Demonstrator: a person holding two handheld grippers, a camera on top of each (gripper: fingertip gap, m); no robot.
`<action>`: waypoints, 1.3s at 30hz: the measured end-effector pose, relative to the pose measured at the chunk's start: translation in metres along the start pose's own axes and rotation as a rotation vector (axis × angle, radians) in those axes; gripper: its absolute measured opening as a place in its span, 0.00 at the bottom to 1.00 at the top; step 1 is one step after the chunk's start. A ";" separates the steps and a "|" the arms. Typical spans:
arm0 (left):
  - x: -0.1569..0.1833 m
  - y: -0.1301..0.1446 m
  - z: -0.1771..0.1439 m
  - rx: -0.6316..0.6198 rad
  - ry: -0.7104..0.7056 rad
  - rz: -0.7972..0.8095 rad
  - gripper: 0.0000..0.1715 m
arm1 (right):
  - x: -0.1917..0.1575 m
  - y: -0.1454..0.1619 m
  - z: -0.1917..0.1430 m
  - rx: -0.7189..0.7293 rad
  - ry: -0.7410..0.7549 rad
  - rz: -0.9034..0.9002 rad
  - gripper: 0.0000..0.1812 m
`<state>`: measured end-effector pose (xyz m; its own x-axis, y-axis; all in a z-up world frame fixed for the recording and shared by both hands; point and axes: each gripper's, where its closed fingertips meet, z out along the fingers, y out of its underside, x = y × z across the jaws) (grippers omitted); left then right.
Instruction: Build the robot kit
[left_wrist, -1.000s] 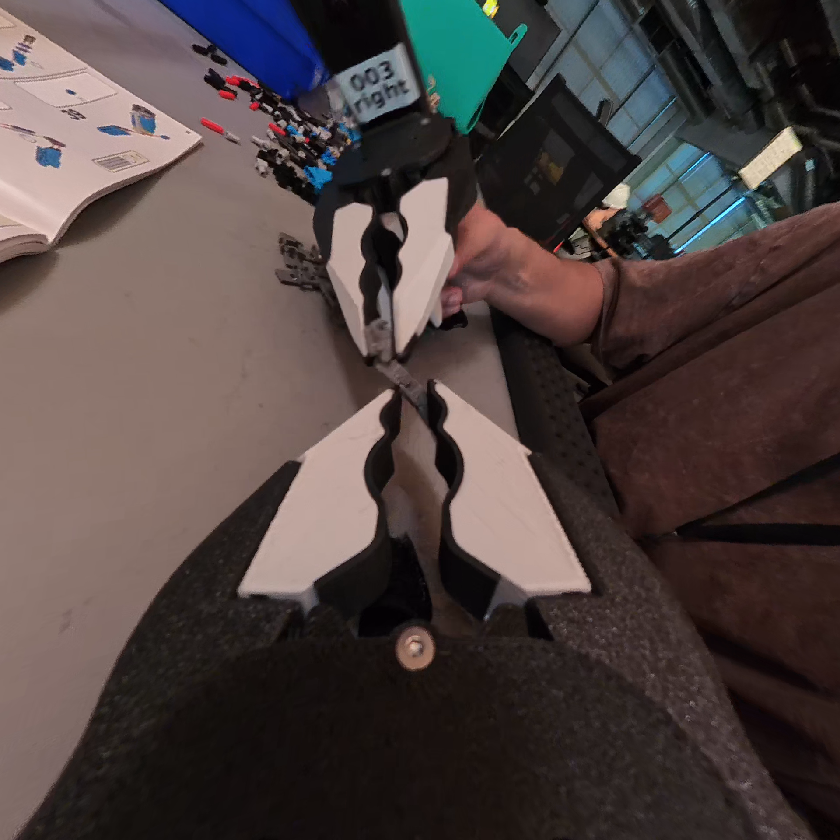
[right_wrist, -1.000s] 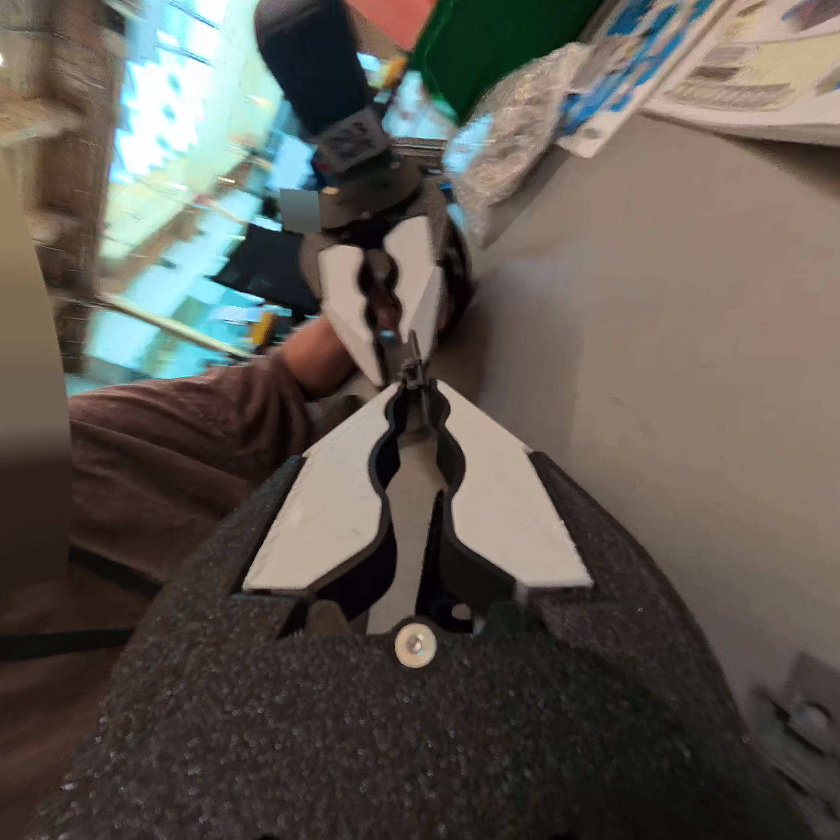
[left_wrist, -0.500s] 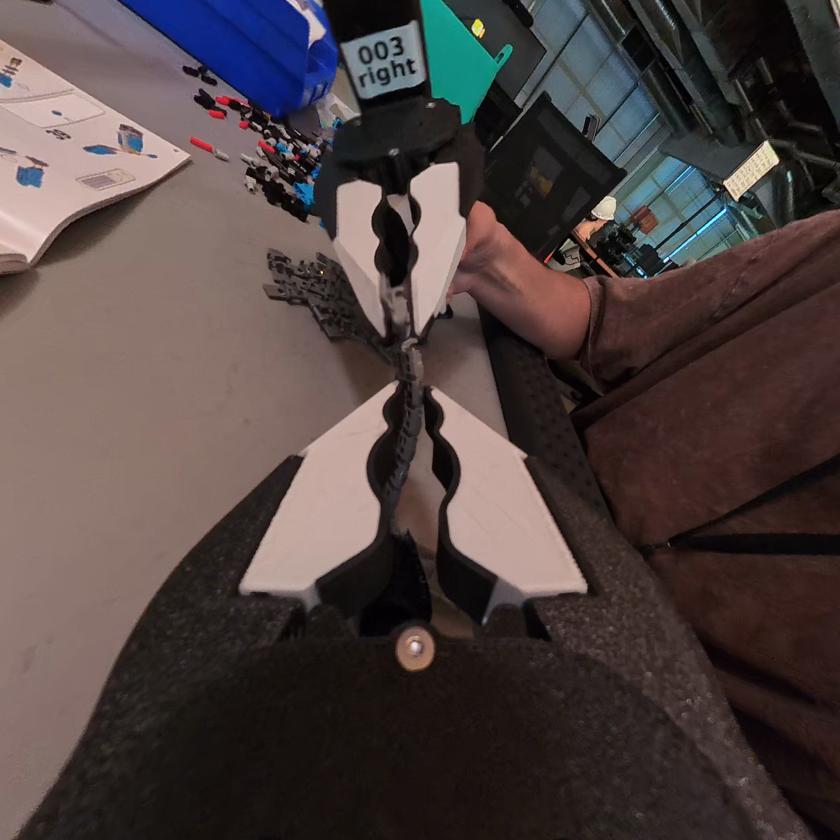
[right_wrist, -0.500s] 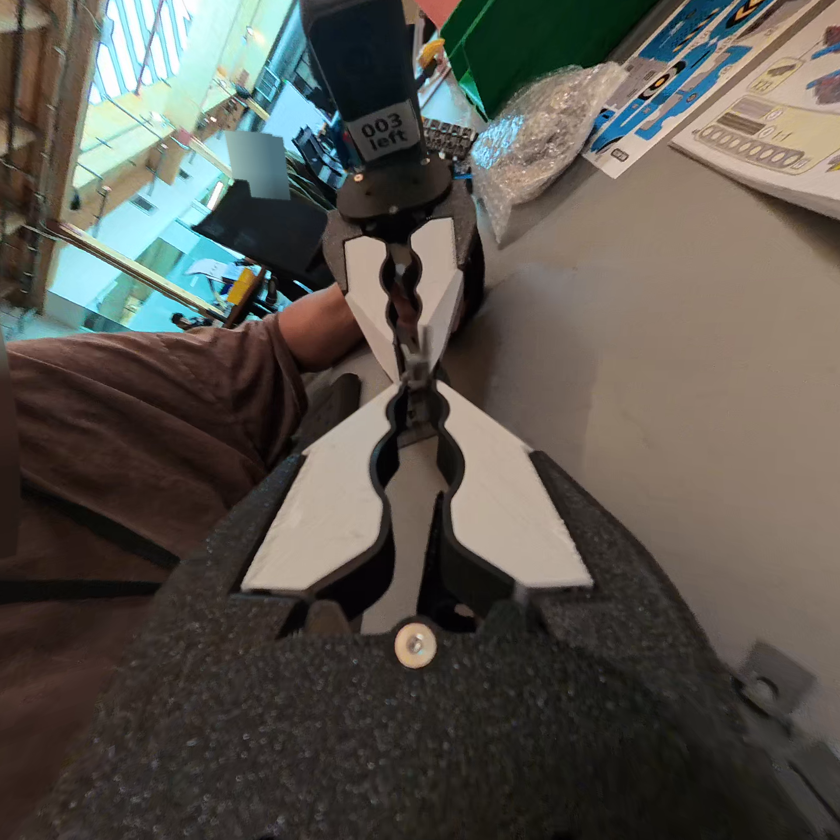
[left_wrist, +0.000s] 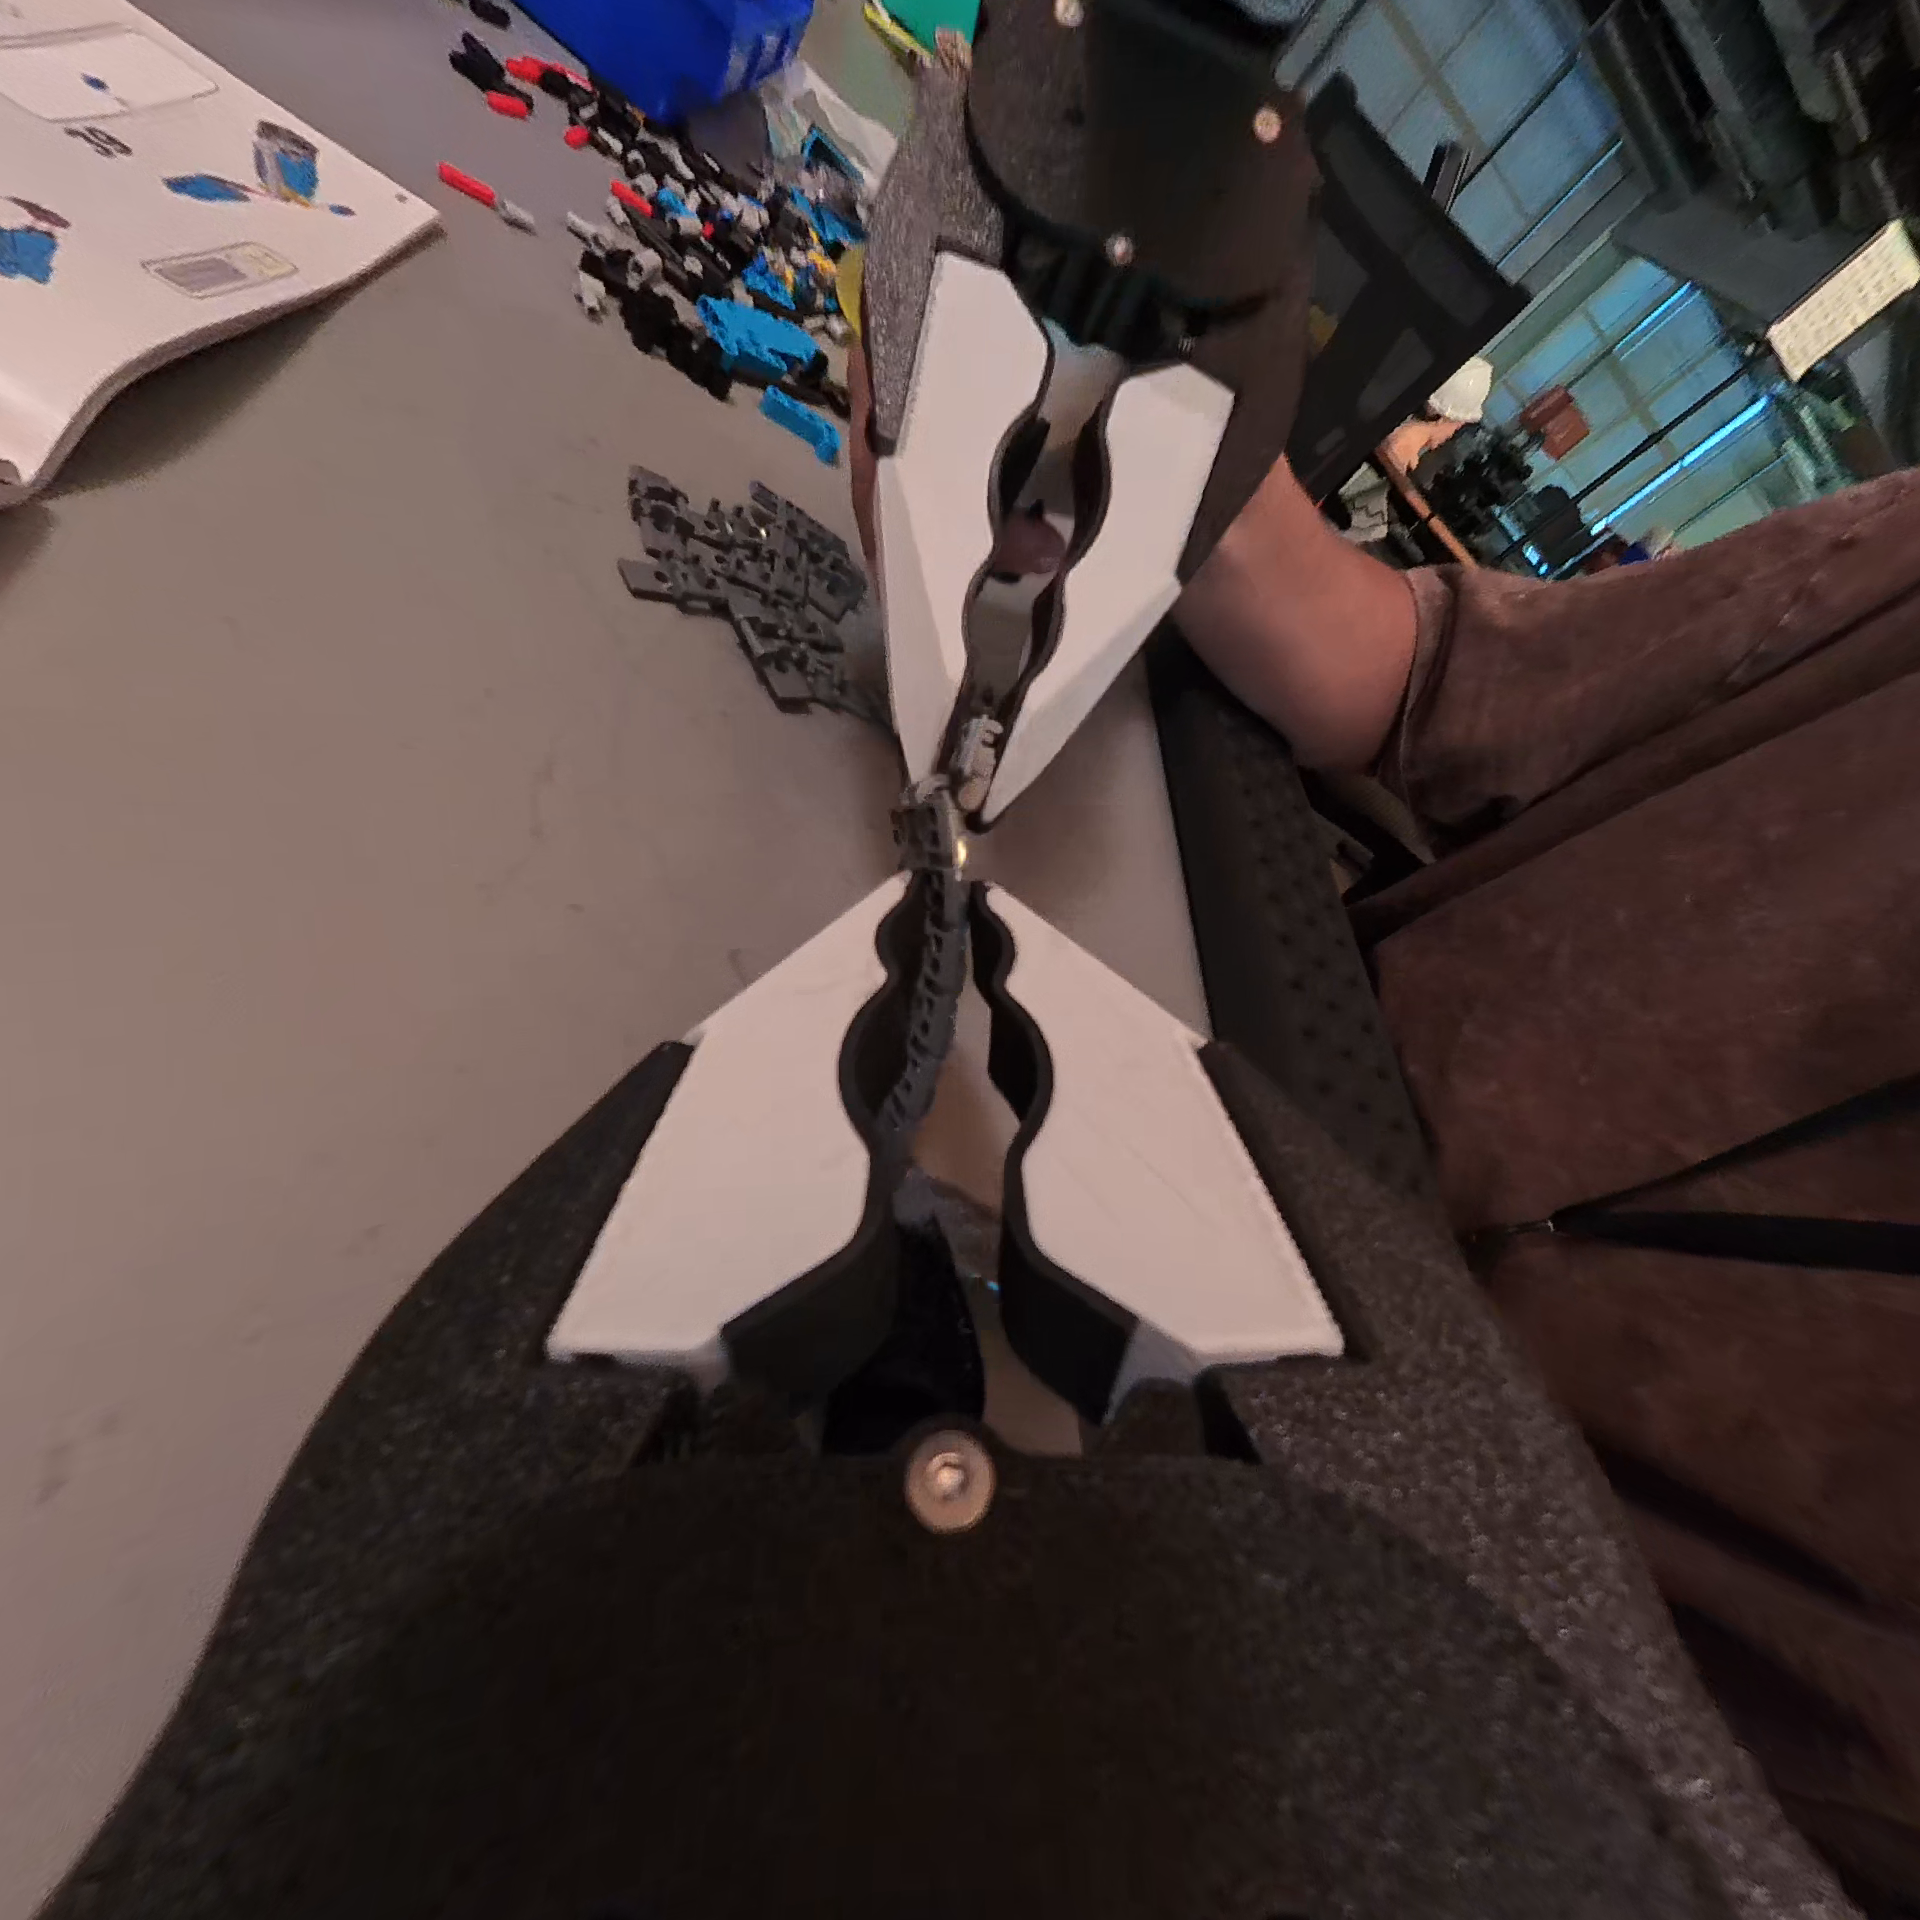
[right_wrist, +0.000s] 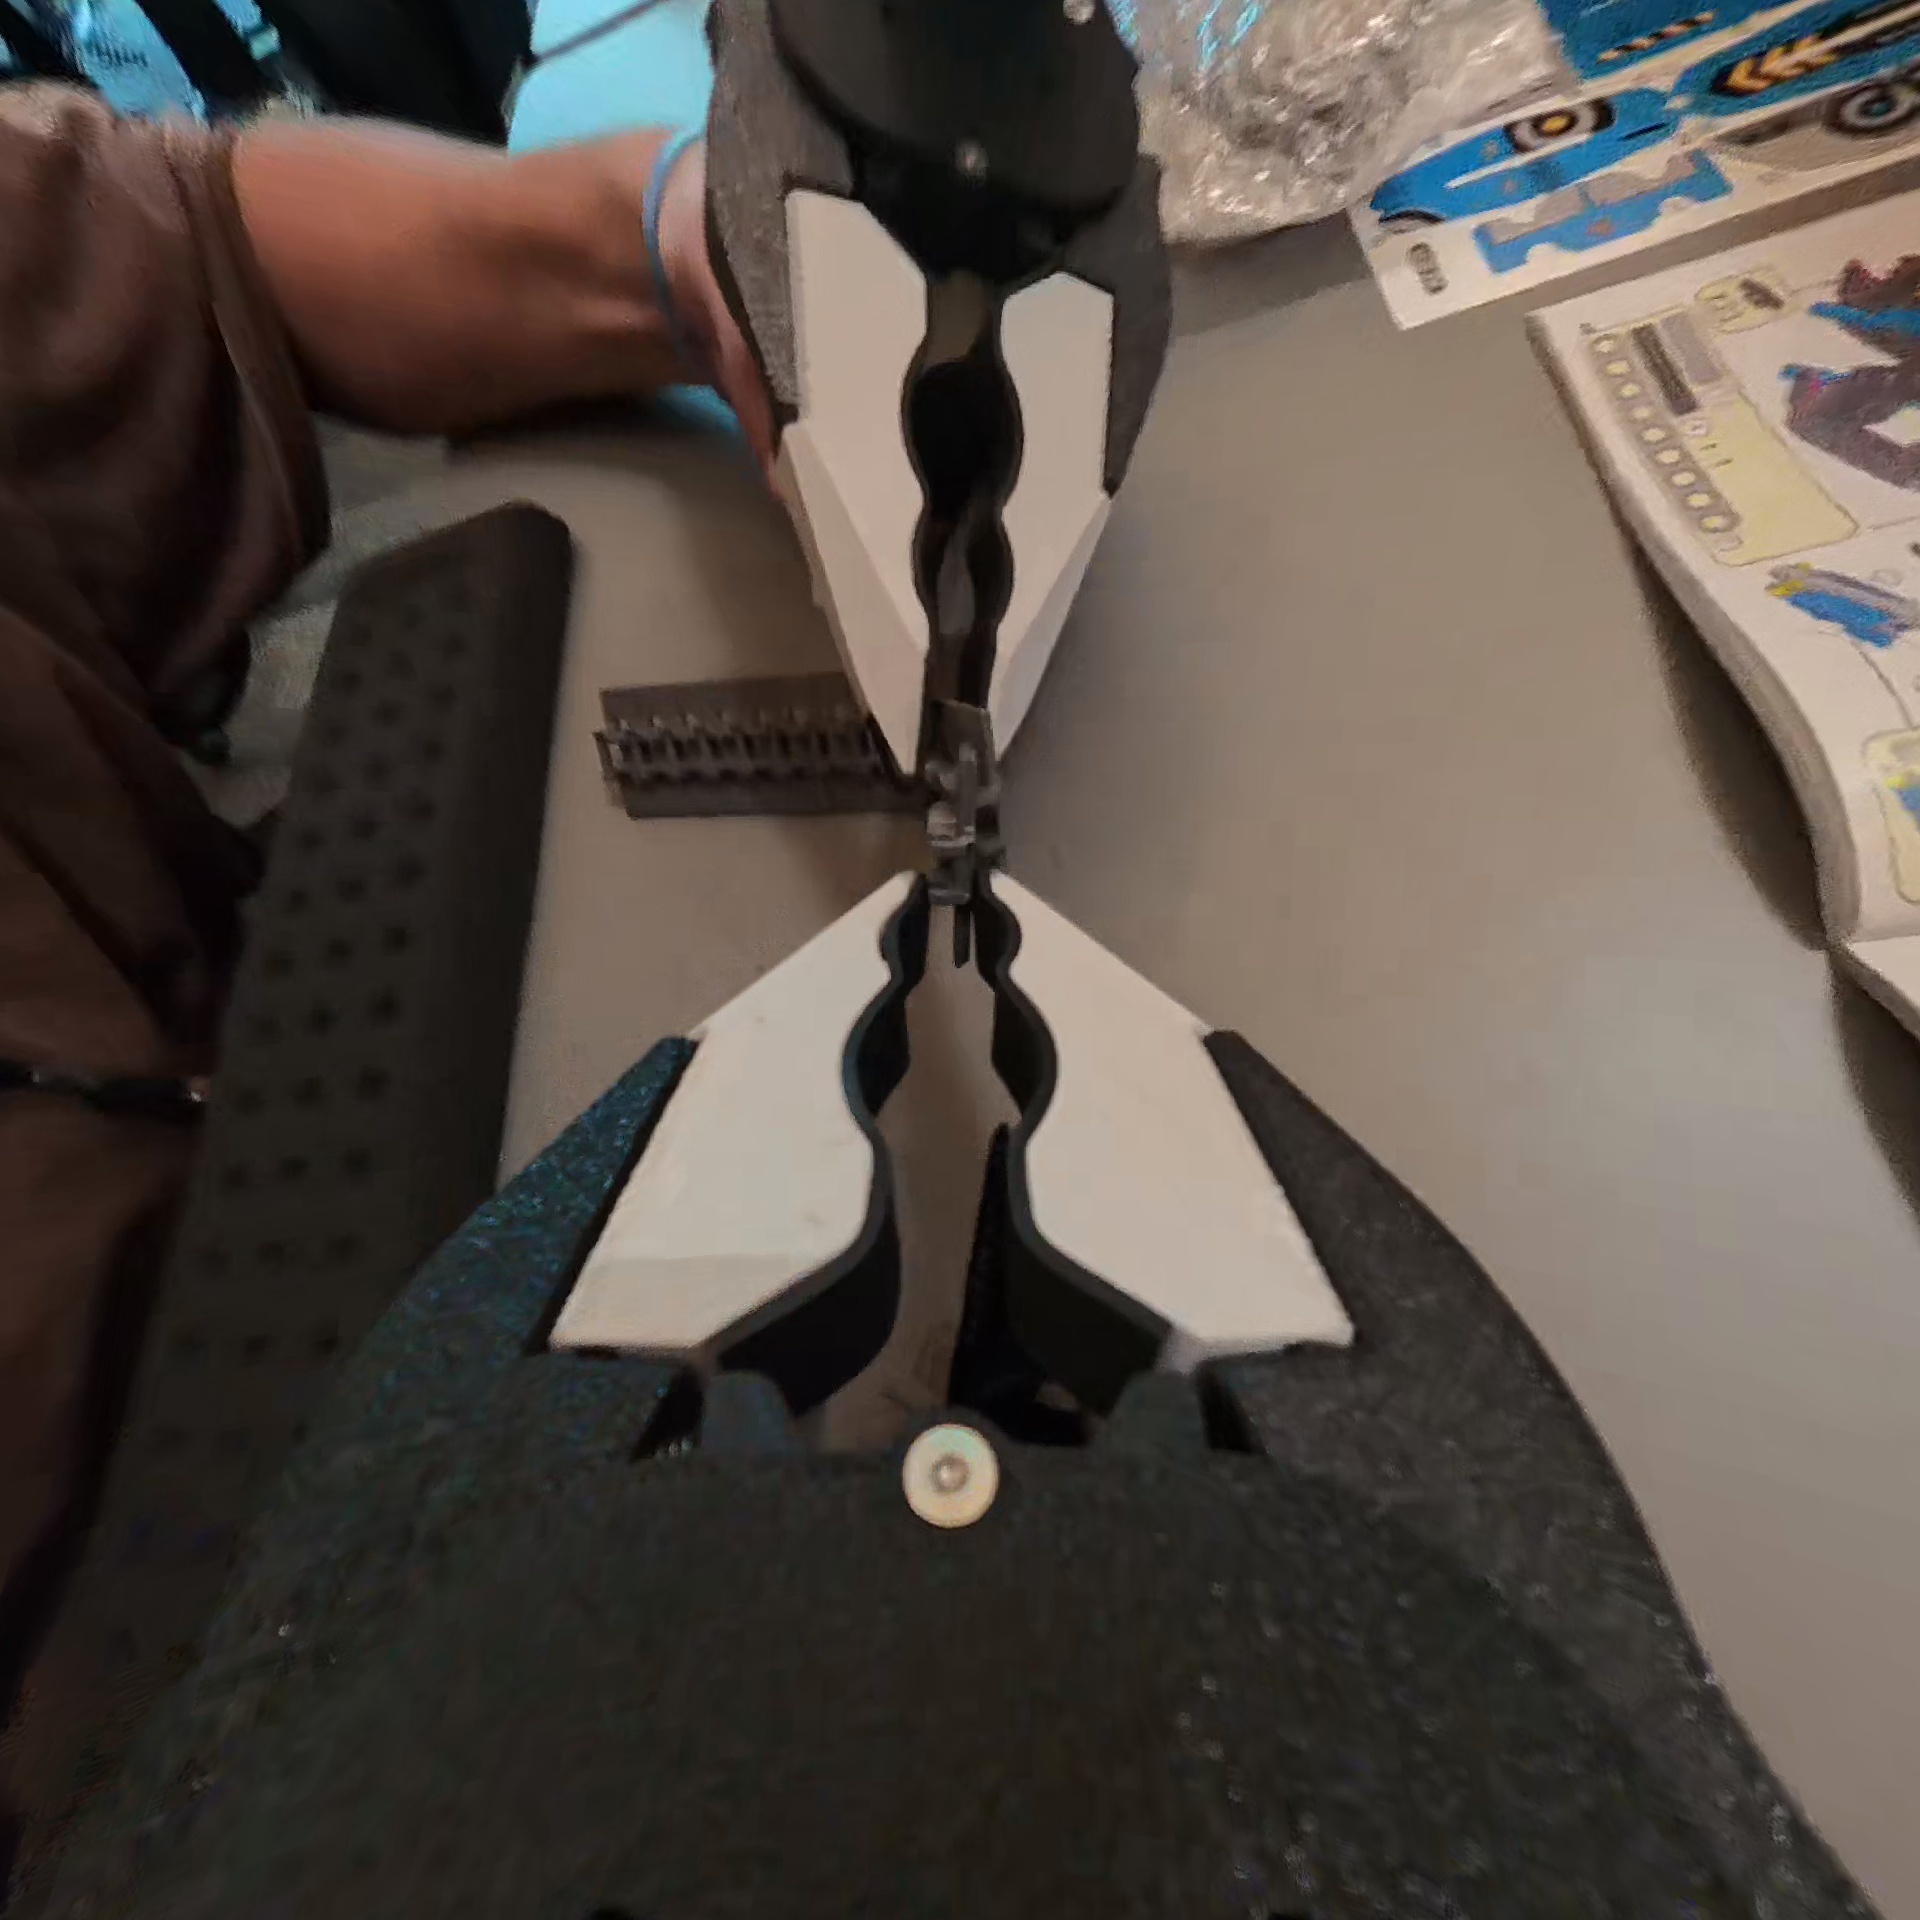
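A: The grey table runs under both your tools. Its biggest item, an open instruction booklet, lies far ahead and to the left of your left gripper.

B: From your right gripper, a black perforated pad lies along the table edge on its left. A sticker sheet and a crinkled plastic bag sit ahead to its right.

A: A heap of loose bricks in black, blue and red lies ahead of your left gripper, in front of a blue bin. Nearer in, a small pile of dark grey links sits just left of the opposing fingers.

B: A finished track strip lies flat just behind the left gripper's tips, as your right tool sees it.

A: Your two tools face each other tip to tip above the table. The left one is clamped on a short track chain that runs back between its fingers.

B: The right one pinches a single grey link at its very tips. That link touches the chain's free end in the gap between the tools.

A: One strip looks built and the chain is several links long, but many links remain in the pile. I can't tell whether this link has snapped home.
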<state>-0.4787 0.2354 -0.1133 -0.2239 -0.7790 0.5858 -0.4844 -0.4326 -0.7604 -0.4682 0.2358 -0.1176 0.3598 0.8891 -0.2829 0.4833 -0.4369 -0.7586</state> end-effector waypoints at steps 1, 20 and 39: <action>-0.001 0.002 0.001 -0.016 -0.014 0.009 0.04 | 0.000 0.003 0.002 -0.027 0.015 -0.018 0.04; -0.001 0.020 0.009 -0.127 -0.046 0.047 0.04 | 0.004 0.018 0.014 -0.082 0.044 -0.077 0.08; 0.000 0.037 0.014 -0.231 -0.044 0.031 0.05 | -0.007 0.022 0.028 -0.073 -0.068 -0.073 0.05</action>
<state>-0.4853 0.2131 -0.1455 -0.2073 -0.8114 0.5465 -0.6594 -0.2968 -0.6908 -0.4825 0.2239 -0.1486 0.2673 0.9252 -0.2694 0.5639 -0.3769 -0.7348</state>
